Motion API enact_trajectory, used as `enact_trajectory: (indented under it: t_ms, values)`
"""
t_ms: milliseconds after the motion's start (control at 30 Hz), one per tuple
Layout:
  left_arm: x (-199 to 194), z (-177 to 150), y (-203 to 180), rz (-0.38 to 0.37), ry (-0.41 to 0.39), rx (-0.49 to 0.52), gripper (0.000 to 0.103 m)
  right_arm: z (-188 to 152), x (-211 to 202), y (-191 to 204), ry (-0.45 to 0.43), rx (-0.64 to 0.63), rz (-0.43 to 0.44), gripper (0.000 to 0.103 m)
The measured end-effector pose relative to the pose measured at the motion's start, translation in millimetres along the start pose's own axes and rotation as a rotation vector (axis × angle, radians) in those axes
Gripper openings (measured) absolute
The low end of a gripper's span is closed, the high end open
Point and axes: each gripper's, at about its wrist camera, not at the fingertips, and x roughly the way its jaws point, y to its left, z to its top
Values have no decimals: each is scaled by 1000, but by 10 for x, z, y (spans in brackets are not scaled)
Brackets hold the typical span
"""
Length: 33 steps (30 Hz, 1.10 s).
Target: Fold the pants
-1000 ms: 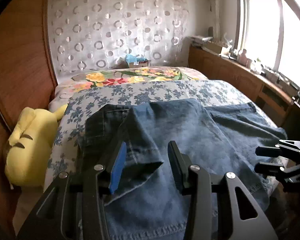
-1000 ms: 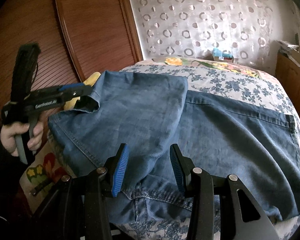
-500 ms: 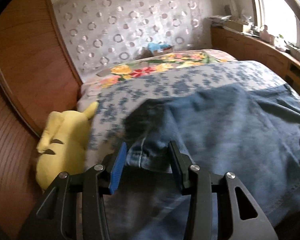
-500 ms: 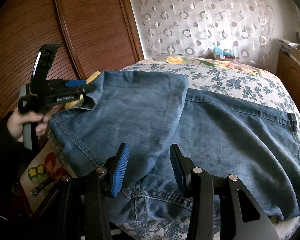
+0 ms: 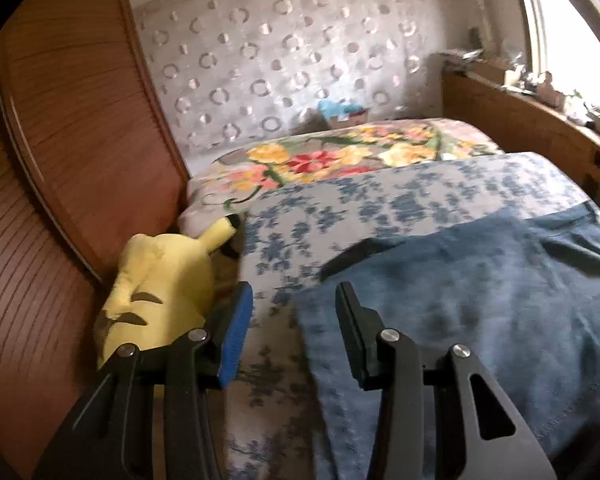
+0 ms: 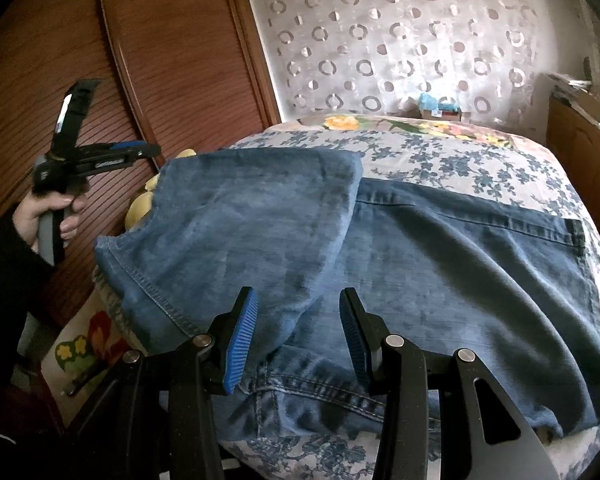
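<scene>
Blue jeans [image 6: 440, 272] lie across the flowered bed [image 6: 460, 156], with one part folded over [image 6: 260, 216] onto the rest. My right gripper [image 6: 298, 320] hovers open just above the near waistband, its blue pads [image 6: 242, 332] apart and pinching nothing. My left gripper [image 5: 294, 320] is open too, and through its gap I see bedsheet and the jeans' left edge [image 5: 460, 300]. In the right wrist view the left gripper [image 6: 154, 151] is held by a hand [image 6: 48, 208] up and to the left, apart from the cloth.
A yellow plush toy [image 5: 160, 292] lies between the bed's left side and a wooden slatted wardrobe [image 5: 60, 140]. A wooden ledge [image 5: 520, 120] with clutter runs under the window on the right. A small box [image 6: 436, 106] sits at the patterned headboard.
The left gripper has drawn back from the jeans' corner, moving left and up and swinging toward the plush toy. The folded part now lies free. The right gripper has kept still.
</scene>
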Motion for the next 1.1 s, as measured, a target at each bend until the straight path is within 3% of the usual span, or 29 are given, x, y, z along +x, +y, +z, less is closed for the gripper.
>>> enact_trajectory:
  t_ms: [400,433,567,600,1100]
  values:
    - [-345,-210,-643,-202,-80,32,45,-141,-288,-280,-79,68,-73,44]
    - [-361,-219,-704,-218,-81,38,48,-157,-302,-306,-80,72,-80,44]
    - [-417,-253,-970,-307,-73,69,77,-232,-348,-411,-89,100,-87,44]
    - [-429,-259,-1044,-330,-76,73,80,-252,-361,-424,-90,103,-92,44]
    - [-453,-361,-1569,-364,-13,104,83,-520,-708,-791,-109,180,-248,45]
